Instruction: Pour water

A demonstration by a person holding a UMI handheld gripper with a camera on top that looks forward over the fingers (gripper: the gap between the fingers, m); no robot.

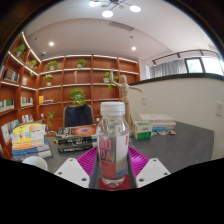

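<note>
A clear plastic water bottle (pixel 113 135) with a white cap and a red-and-white label stands upright between my fingers. My gripper (pixel 113 160) is shut on the bottle, its magenta pads (pixel 90 160) pressing on the lower body from both sides. A dark red round patch shows under the bottle's base. The grey table (pixel 185 148) lies beyond and to the right. No receiving cup shows ahead of the bottle.
Stacked books (pixel 72 136) and a colourful box (pixel 28 140) lie on the table to the left, with a white rounded object (pixel 35 162) nearer. A green-and-white box (pixel 158 128) sits to the right. Wooden bookshelves (pixel 60 85) with plants line the back wall.
</note>
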